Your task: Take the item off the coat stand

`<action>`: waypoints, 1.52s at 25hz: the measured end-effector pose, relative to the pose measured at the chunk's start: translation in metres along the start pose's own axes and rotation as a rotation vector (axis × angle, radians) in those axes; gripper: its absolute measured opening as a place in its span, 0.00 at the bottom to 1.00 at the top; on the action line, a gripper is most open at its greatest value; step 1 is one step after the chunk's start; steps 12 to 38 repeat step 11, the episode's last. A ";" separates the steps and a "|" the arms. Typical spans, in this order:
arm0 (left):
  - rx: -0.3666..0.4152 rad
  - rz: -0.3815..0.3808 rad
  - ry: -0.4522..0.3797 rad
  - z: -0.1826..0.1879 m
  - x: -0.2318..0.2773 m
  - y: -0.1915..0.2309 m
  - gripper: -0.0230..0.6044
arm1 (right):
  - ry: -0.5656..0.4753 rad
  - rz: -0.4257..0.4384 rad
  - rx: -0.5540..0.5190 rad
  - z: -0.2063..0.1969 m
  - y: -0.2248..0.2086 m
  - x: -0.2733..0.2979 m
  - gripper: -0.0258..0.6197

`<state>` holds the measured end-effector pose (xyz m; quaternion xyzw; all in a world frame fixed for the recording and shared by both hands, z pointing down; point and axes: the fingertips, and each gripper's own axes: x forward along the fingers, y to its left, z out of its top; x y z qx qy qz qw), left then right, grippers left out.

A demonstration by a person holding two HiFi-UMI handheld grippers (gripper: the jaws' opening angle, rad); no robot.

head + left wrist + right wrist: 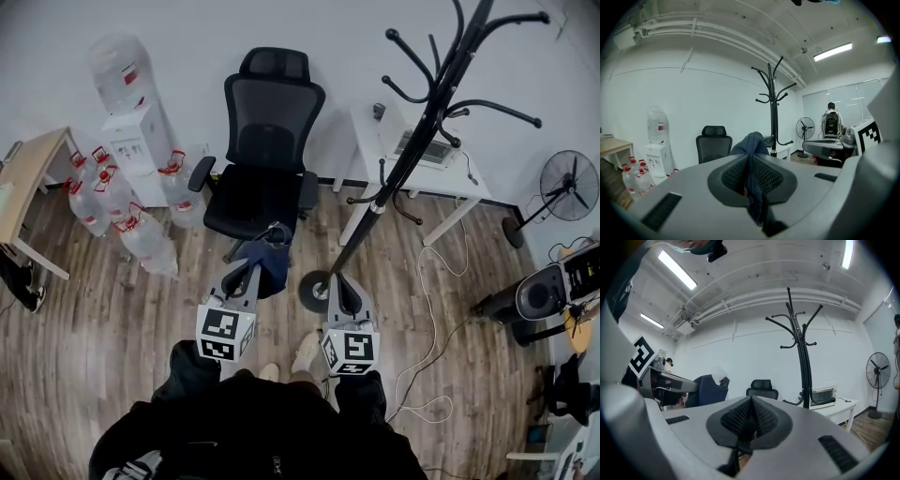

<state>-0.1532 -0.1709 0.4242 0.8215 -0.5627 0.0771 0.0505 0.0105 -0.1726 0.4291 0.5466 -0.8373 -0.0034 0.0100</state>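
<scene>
Between the jaws of our left gripper (751, 161) we pinch a dark blue cloth item that looks like denim (749, 143). It is apart from the tall black metal coat stand (412, 150), in front of a black mesh office chair (267, 141). Our right gripper (751, 404), near the stand's foot, has its jaws pressed together.

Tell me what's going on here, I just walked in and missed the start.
A person holds a gripper in each hand. The left gripper is shut on a blue denim item, which is clear of the coat stand; the stand's hooks are bare. The right gripper is shut with nothing in it.
</scene>
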 end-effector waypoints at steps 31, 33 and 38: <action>0.001 -0.004 -0.004 0.006 -0.003 -0.010 0.10 | 0.001 -0.003 0.000 0.005 -0.005 -0.009 0.06; 0.001 -0.004 -0.004 0.006 -0.003 -0.010 0.10 | 0.001 -0.003 0.000 0.005 -0.005 -0.009 0.06; 0.001 -0.004 -0.004 0.006 -0.003 -0.010 0.10 | 0.001 -0.003 0.000 0.005 -0.005 -0.009 0.06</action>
